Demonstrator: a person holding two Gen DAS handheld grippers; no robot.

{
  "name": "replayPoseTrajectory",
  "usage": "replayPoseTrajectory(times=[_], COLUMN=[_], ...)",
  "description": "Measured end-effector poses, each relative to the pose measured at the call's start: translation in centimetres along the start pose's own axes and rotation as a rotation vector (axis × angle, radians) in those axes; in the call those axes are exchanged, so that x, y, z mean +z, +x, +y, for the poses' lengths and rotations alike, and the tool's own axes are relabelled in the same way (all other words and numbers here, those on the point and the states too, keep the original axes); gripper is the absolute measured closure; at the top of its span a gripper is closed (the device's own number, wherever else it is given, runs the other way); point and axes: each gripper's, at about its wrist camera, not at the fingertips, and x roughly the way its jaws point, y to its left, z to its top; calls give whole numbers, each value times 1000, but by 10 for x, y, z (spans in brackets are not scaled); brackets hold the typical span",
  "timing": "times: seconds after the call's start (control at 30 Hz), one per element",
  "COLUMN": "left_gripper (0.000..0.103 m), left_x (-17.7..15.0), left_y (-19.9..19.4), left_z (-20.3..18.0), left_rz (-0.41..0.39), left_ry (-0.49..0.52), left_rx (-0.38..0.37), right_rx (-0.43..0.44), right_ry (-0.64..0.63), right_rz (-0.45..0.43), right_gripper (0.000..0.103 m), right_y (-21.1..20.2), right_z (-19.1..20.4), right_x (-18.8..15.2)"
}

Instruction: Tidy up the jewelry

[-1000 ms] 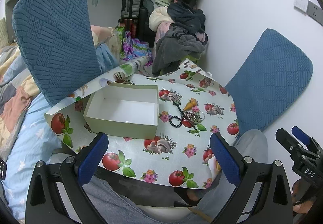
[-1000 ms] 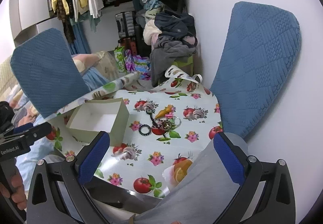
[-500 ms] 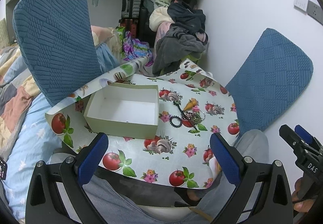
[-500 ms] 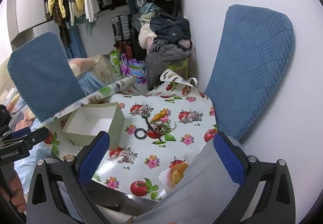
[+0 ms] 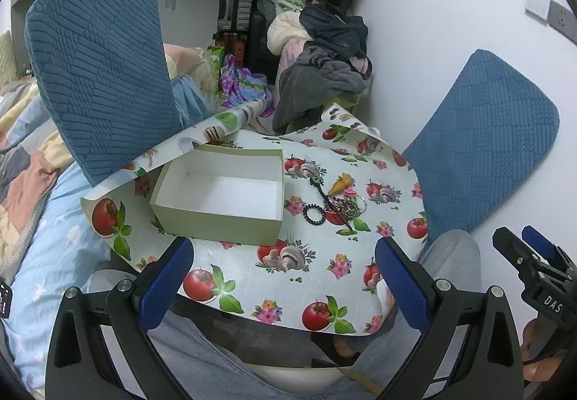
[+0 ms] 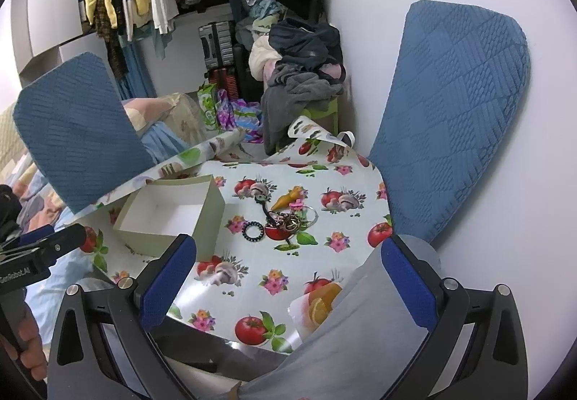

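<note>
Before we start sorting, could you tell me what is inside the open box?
The open box shows only a bare white floor and walls; nothing lies in it. The near wall hides a strip of floor.

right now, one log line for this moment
stage: pre-grasp | left claw: open | right claw: open | box: empty | jewelry: on cloth, right of box

A lived-in bedroom: hanging clothes, patchwork bedding, suitcase, heaped laundry.
</note>
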Motion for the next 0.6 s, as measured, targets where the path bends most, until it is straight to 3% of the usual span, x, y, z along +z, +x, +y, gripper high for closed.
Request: replayPoseTrajectory(times=[0.6], left_gripper=[2], left_x=[2], left_y=[5], left_z=[9], left_rz=[0], left_ry=[-26], left_rx=[-7], right_rx=[28], right_ry=[-25], right_rz=[29], right_gripper=[0], right_y=[4], right_z=[2], right_x=[-3])
